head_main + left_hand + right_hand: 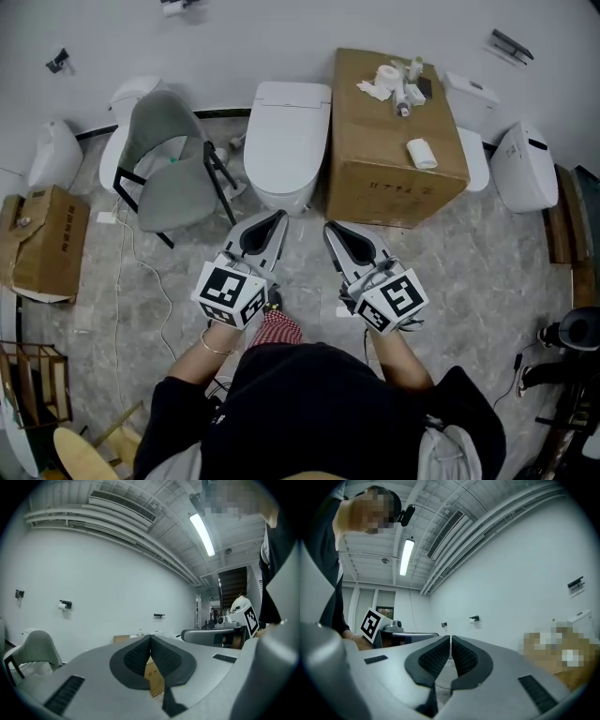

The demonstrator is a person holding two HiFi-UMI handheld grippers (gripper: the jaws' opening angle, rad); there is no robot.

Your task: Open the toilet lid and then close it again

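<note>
The person point(309, 412) stands on the marble floor point(487, 272) with both tools held out low in front. The left tool point(278, 217) points toward 12 o'clock. Its jaws are pressed together at the tips and there is nothing between them. The right tool point(329, 228), just beside it at 1 o'clock, is likewise closed to a thin slit and empty. Neither touches anything.

Straight ahead at 12 o'clock, a little beyond the tips, stands the toilet point(281, 195), with its white lid point(288, 131) down flat. A grey chair point(173, 173) stands at 10 o'clock, close against the toilet's side. At 1 o'clock a cardboard box point(394, 183) sits right beside the toilet, with a paper roll point(422, 153) and small bottles on top. Behind all of it runs the white wall point(281, 37).
</note>
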